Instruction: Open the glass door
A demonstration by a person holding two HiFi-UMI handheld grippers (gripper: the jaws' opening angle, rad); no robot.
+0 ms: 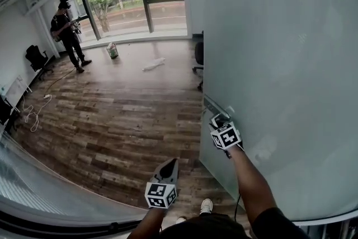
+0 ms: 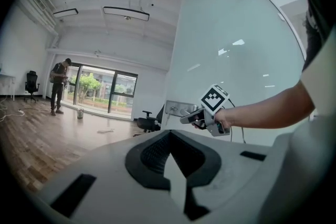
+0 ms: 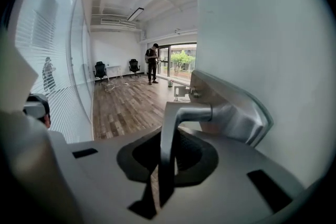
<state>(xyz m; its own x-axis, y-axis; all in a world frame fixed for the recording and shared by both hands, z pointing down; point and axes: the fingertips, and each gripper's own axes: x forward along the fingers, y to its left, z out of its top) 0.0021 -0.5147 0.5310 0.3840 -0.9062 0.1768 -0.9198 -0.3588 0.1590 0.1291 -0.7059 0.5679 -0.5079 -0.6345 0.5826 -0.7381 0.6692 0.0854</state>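
Head view: a tall, smooth, frosted pale-green glass door [image 1: 279,53] stood along the right edge of the brown wood-plank floor [image 1: 112,120]. Left gripper view: the left tongs [image 2: 171,157] were closed on nothing. Right gripper view: the right tongs [image 3: 160,186] squeezed the door's shiny bent metal handle [image 3: 170,134].

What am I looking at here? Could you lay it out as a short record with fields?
Setting: room with wood plank floor and big windows
Door: frosted glass door, at the right
Right hand-held gripper: shut on the door's metal lever handle
Left hand-held gripper: shut, holding nothing, apart from the door
Others: a person standing near the windows
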